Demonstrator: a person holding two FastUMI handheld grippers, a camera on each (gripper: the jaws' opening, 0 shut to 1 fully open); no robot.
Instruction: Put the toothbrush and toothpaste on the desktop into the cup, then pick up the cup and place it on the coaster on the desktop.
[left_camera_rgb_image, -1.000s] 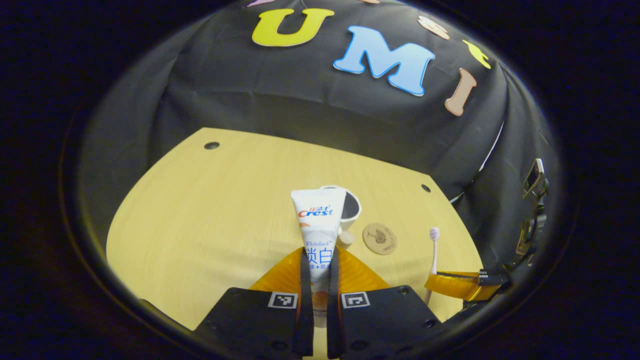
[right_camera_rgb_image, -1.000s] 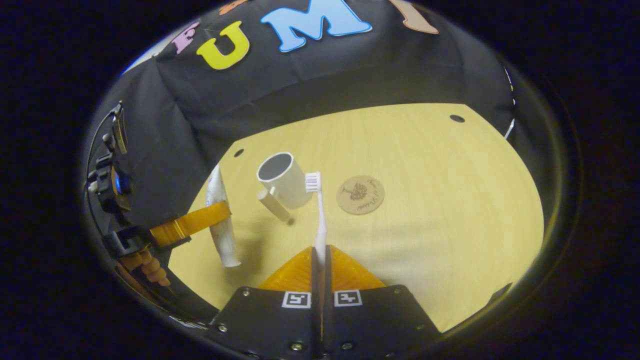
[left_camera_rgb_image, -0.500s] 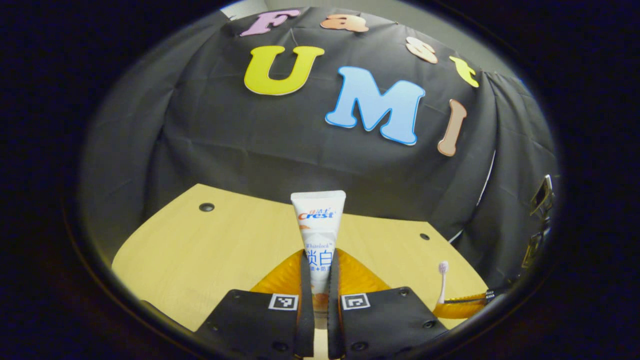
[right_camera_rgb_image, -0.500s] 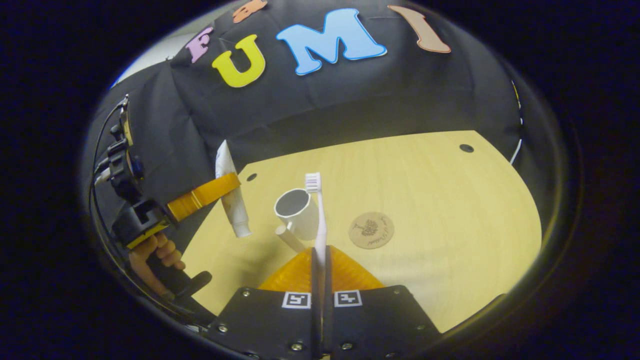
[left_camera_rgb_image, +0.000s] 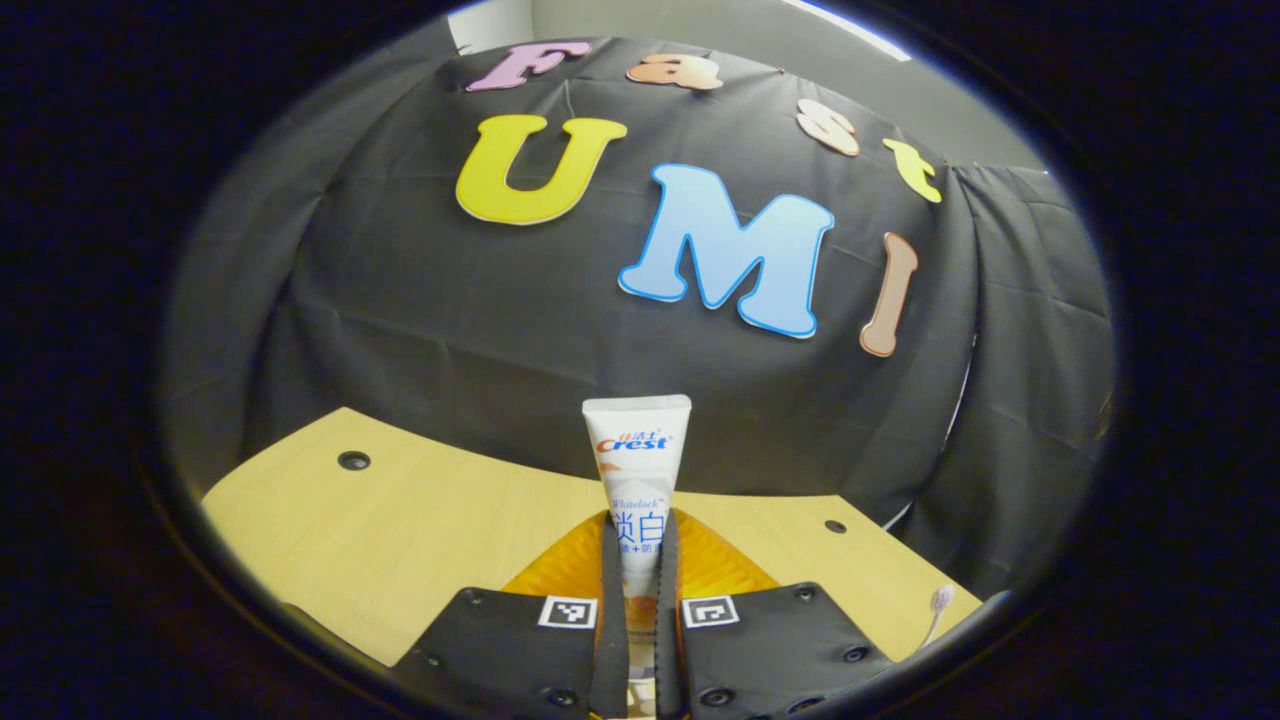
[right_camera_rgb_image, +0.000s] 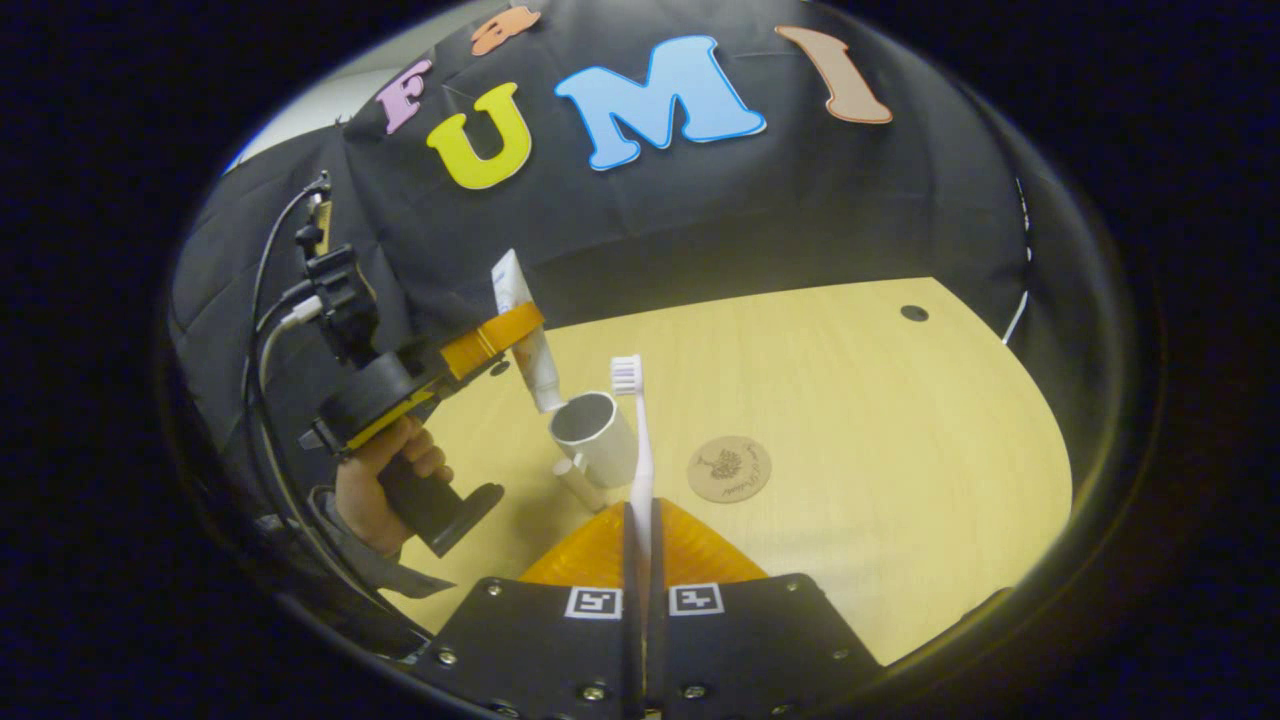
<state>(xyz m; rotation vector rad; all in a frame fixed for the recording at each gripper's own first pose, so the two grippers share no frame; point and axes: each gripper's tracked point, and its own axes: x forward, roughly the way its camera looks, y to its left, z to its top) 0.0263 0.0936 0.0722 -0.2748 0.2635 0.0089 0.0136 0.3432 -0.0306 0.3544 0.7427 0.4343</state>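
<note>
Left gripper view: a toothpaste tube (left_camera_rgb_image: 638, 470) is being pinched upright between the fingers of the left gripper (left_camera_rgb_image: 640, 590), crimped end up, above the desk (left_camera_rgb_image: 400, 540). A toothbrush head (left_camera_rgb_image: 941, 598) is being shown at the right edge.

Right gripper view: the toothbrush (right_camera_rgb_image: 636, 440) is being pinched by its handle in the right gripper (right_camera_rgb_image: 640, 560), bristles up. The left gripper (right_camera_rgb_image: 495, 335) is being held by a hand (right_camera_rgb_image: 385, 480) at the left, and the tube (right_camera_rgb_image: 527, 335) is being tilted with its cap end just above the cup (right_camera_rgb_image: 592, 438). The cup is being seen standing on the desk (right_camera_rgb_image: 850, 400), handle toward the near side. The coaster (right_camera_rgb_image: 729, 468) is lying just right of the cup, unoccupied.
</note>
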